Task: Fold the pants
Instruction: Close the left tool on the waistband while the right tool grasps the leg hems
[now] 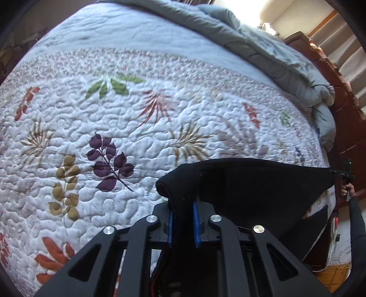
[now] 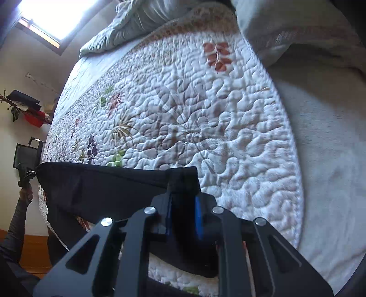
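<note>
Both hand-held grippers clamp the black pants — left hand-held gripper on one end, right hand-held gripper on the other — stretched taut above the near edge of the quilted bed. Only the right view shows the window; the left shows the wooden headboard.

Ahead of both tools the quilted bedspread lies flat and bare across the bed's middle, leaving broad room to pass or set cloth down. A bunched grey duvet heaps along the far edge and blocks that side. The dark wooden headboard walls off the end beyond it. The black pants, stretched taut between the left hand-held gripper and the right hand-held gripper, bar the near edge.
</note>
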